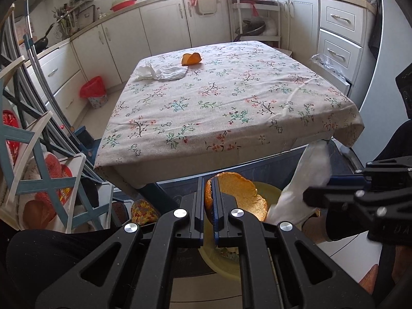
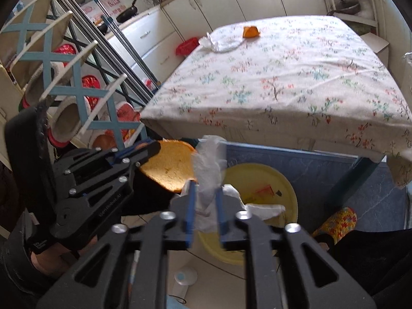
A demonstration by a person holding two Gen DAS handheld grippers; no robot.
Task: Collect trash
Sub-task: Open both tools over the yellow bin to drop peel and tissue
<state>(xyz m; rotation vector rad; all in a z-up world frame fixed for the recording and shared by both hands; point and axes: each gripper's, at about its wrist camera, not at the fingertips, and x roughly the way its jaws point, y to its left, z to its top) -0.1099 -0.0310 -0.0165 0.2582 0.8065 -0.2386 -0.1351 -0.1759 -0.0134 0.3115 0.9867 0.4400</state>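
Note:
My left gripper [image 1: 208,180] is shut on a large orange peel [image 1: 239,193], held just over a yellow bin [image 1: 270,189] on the floor below the table's near edge. In the right wrist view the same peel [image 2: 170,167] sits in the left gripper [image 2: 154,146]. My right gripper [image 2: 205,188] has its jaws apart, with a crumpled white tissue [image 2: 208,170] loose between them above the bin [image 2: 273,177]. On the table's far side lie another orange peel [image 1: 191,59] and a white tissue [image 1: 162,73].
The table carries a floral cloth [image 1: 231,97]. A shoe rack with red slippers [image 1: 38,180] stands close on the left. A small red-lined basket [image 1: 94,94] sits by the cabinets. A person's foot in a patterned slipper [image 2: 337,221] rests beside the bin.

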